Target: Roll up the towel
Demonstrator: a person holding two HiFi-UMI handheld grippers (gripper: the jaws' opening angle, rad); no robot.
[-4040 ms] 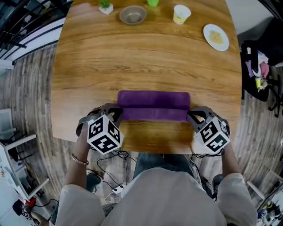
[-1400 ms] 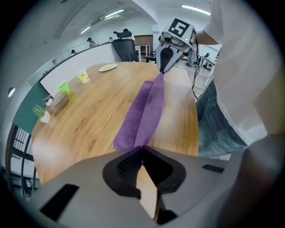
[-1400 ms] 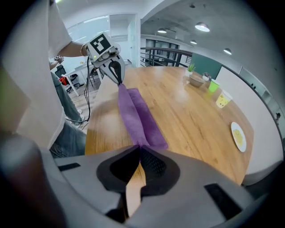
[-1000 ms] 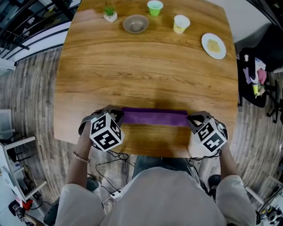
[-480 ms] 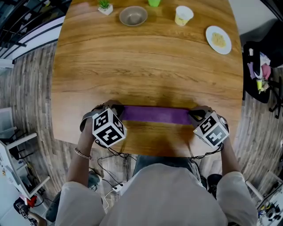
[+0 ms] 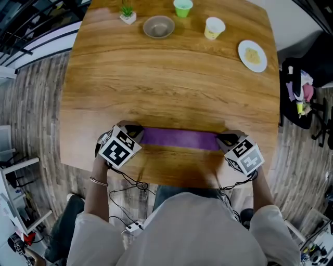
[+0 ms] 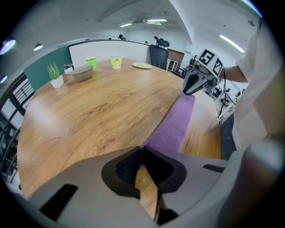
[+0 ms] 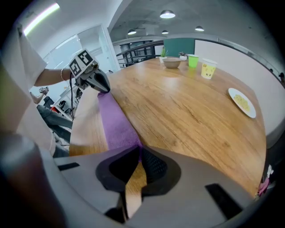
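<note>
The wooden tabletop [image 6: 171,78] fills most of the head view, with rounded corners and a grey plank floor [image 6: 36,104] around it. The person stands at its near edge and holds one tool in each hand.

The purple towel [image 6: 179,138] lies on the near part of the tabletop as one long, narrow band, parallel to the near edge and a little back from it. It lies straight between the two tools. From the gripper views it looks low on the wood; I cannot tell if it is rolled or only folded.

The left tool [image 6: 136,132] is at the left end of the towel and points steeply down. Its jaws are closed, and a bit of the purple cloth is pinched between the tips. The right tool [image 6: 225,139] is at the right end in the same pose, jaws also closed on the cloth's end.

The other things stand well apart from the towel, along the far edge. A white plate [image 6: 252,55] with something pale yellow on it is at the far right. Left of it are a yellow cup [image 6: 214,28], a green cup [image 6: 182,8], a grey bowl [image 6: 158,26] and a small plant [image 6: 126,13] in a white pot.
</note>
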